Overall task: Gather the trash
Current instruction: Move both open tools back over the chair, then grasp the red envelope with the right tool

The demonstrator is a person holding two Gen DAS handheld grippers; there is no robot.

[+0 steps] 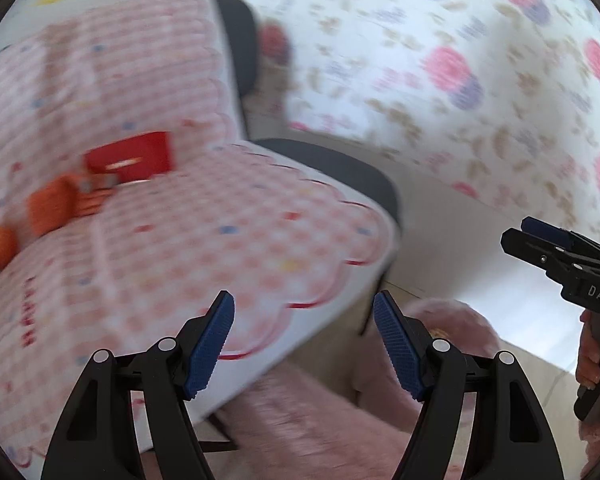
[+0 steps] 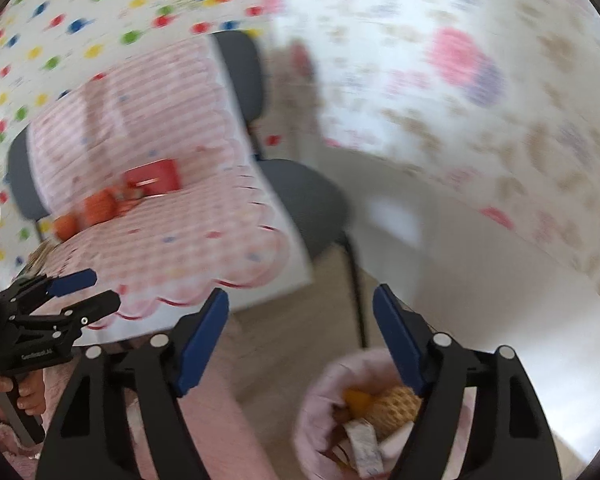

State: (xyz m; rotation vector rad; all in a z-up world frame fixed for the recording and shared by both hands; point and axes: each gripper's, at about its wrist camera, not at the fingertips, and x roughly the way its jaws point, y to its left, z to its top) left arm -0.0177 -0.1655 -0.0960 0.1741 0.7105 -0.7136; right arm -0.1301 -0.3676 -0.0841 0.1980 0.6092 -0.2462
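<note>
Both views are smeared with motion blur, yet the main shapes read. The left gripper (image 1: 304,340) points downward over the front edge of a chair (image 1: 340,168) draped with a pink checked cushion cover (image 1: 180,240); its 2 blue-padded jaws stand apart with nothing between them — released. The right gripper (image 2: 300,340) is tilted down as well, jaws also spread and empty.

In the left wrist view the right gripper (image 1: 540,240) shows at the right edge, pointing left, a hand (image 1: 592,356) wrapped round its handle. In the right wrist view the left gripper (image 2: 88,292) appears at the lower left, pointing right, with fingers (image 2: 24,400) curled on its trigger grip.

The trash left to gather lies on the chair seat against the backrest: a red box (image 1: 132,160) with orange pieces (image 1: 52,204) just beside it, to its lower left. They look well apart from both grippers.

On the floor below the right gripper sits a pink-lined bin (image 2: 320,408) — inside it are a yellow foam net (image 2: 392,408), something orange and a pale wrapper (image 2: 364,444). A floral curtain (image 1: 460,80) hangs to the right of the chair, and a dotted one (image 2: 60,20) behind it.
</note>
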